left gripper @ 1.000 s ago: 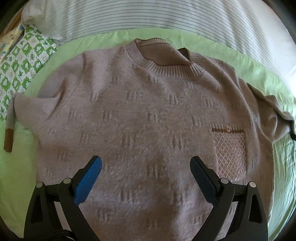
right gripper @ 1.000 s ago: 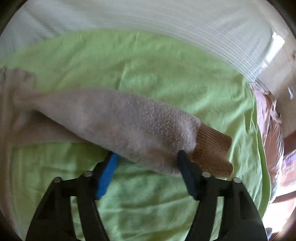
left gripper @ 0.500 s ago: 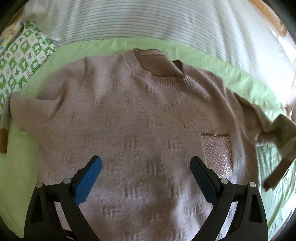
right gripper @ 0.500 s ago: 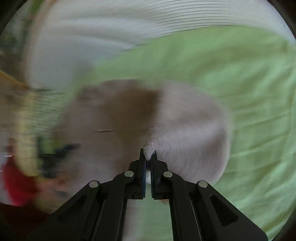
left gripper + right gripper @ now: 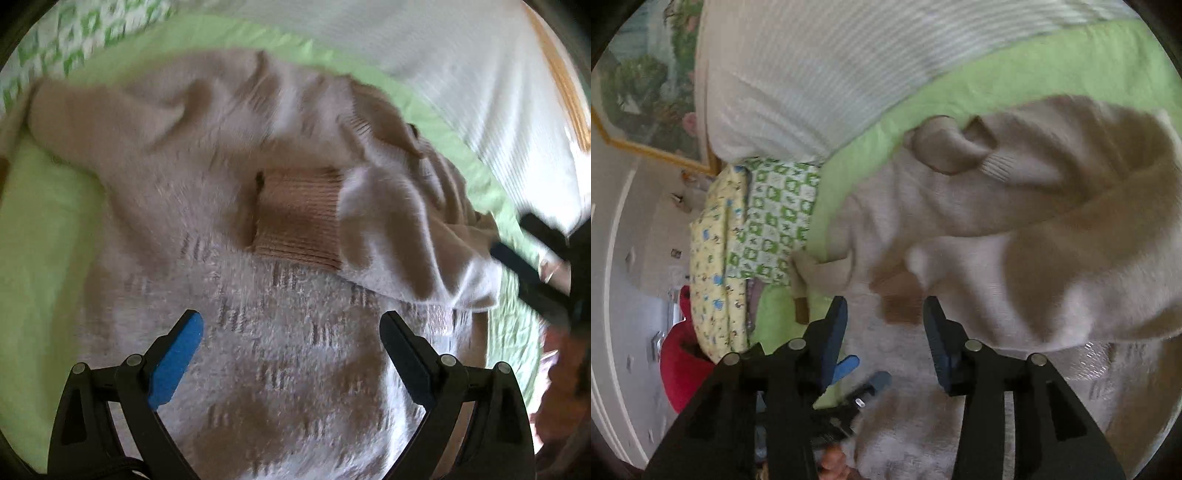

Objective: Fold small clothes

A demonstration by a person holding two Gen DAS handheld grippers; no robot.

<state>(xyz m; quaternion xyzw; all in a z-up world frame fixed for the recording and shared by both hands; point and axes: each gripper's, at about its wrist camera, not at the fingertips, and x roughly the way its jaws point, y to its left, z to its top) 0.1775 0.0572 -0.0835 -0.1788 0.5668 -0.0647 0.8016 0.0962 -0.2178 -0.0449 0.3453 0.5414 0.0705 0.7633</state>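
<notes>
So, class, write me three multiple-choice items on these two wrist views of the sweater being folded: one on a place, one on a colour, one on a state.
1. Where does the brown ribbed cuff of the folded sleeve lie?
A. on the sweater's front
B. on the striped pillow
C. hanging off the bed

2. What colour is the sheet under the sweater?
A. red
B. light green
C. navy

3. How does the left gripper stand?
A. shut on the cuff
B. shut on the collar
C. open, holding nothing

Answers:
1 A: the cuff rests on the knit chest, below the collar.
2 B: green cloth shows all round the sweater's edges.
3 C: its fingers stand wide apart above the knit, nothing between them.
</notes>
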